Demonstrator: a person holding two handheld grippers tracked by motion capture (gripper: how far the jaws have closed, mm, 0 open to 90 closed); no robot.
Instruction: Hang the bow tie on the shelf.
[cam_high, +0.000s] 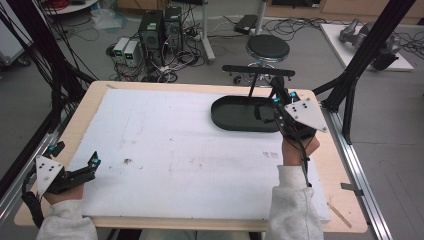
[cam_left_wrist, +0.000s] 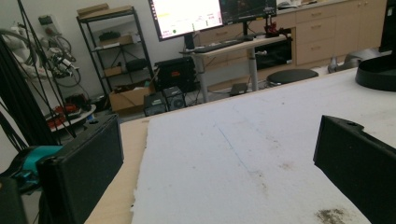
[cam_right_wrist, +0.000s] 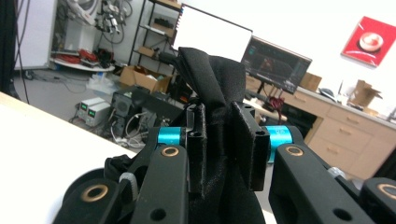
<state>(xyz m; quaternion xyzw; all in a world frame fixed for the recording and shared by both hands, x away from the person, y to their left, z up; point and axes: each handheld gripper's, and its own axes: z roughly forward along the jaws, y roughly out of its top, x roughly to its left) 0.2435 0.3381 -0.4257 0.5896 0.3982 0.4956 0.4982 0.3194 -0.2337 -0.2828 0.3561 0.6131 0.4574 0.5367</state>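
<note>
Right gripper (cam_right_wrist: 219, 140) is clamped tight on a bunched black cloth (cam_right_wrist: 212, 84), folds standing up between the jaws; the high view places it over the near right end of the black oval tray (cam_high: 235, 114). Left gripper (cam_high: 92, 165), jaws spread wide and empty, sits far left of that tray on the white foam sheet (cam_high: 190, 150). No readable writing anywhere.
</note>
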